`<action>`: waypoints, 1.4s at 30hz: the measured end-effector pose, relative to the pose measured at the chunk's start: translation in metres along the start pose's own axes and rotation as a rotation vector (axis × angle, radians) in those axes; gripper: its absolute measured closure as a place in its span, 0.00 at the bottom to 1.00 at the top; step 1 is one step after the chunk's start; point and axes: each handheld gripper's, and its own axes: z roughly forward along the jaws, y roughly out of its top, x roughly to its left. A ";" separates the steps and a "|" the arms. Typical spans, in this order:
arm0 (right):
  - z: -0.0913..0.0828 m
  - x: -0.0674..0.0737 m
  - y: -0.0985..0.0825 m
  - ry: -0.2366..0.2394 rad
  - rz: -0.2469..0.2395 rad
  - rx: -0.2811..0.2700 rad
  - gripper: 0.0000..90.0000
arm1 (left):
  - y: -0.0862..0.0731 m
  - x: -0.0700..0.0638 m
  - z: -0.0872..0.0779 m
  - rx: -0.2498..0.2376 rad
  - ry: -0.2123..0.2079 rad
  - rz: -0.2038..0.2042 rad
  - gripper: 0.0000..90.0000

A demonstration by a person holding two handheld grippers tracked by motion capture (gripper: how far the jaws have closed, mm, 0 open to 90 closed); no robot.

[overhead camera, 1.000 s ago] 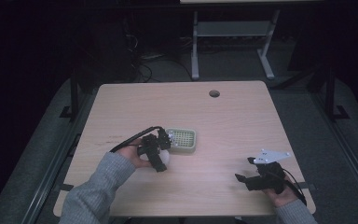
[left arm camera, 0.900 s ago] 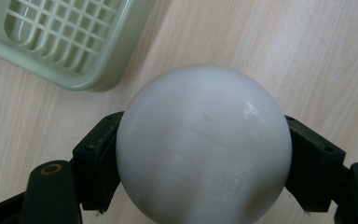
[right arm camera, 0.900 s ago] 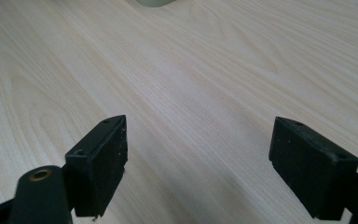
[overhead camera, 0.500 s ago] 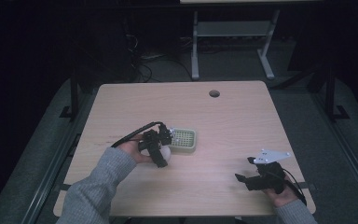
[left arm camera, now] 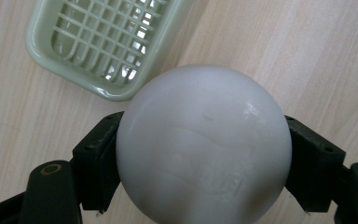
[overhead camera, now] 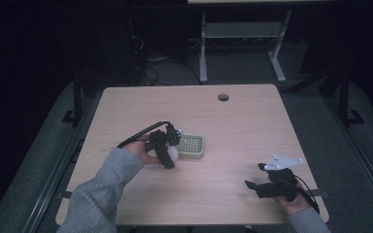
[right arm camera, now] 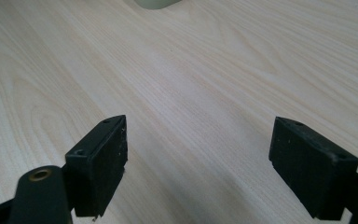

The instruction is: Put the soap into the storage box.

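A white ball [left arm camera: 204,149] is clamped between the two black jaws of my left gripper [overhead camera: 167,156], held just above the table beside a pale green slotted tray [left arm camera: 106,44]. From above, the ball [overhead camera: 173,154] peeks out white under the gripper, just left of the tray [overhead camera: 192,145]. My right gripper [right arm camera: 212,170] hovers over bare wood near the front right corner [overhead camera: 260,175], its jaws wide apart with nothing between them.
The light wooden table [overhead camera: 243,131] has a round cable hole [overhead camera: 223,97] near its far edge. A metal-legged stand [overhead camera: 243,43] and cables lie on the dark floor beyond the table. A corner of the green tray [right arm camera: 156,3] shows in the right gripper view.
My left gripper with the ball has drifted slightly left and toward me, away from the tray. The right gripper has stayed in place.
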 end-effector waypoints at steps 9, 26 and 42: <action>0.000 0.000 0.000 0.004 0.005 -0.002 0.21 | 0.009 0.003 -0.002 0.009 0.015 0.015 0.26; -0.001 -0.001 0.001 0.005 0.004 -0.006 0.21 | 0.029 0.011 -0.004 0.010 0.022 0.031 0.26; -0.001 0.000 0.001 0.007 0.002 -0.007 0.21 | 0.042 0.019 -0.006 0.014 0.035 0.029 0.26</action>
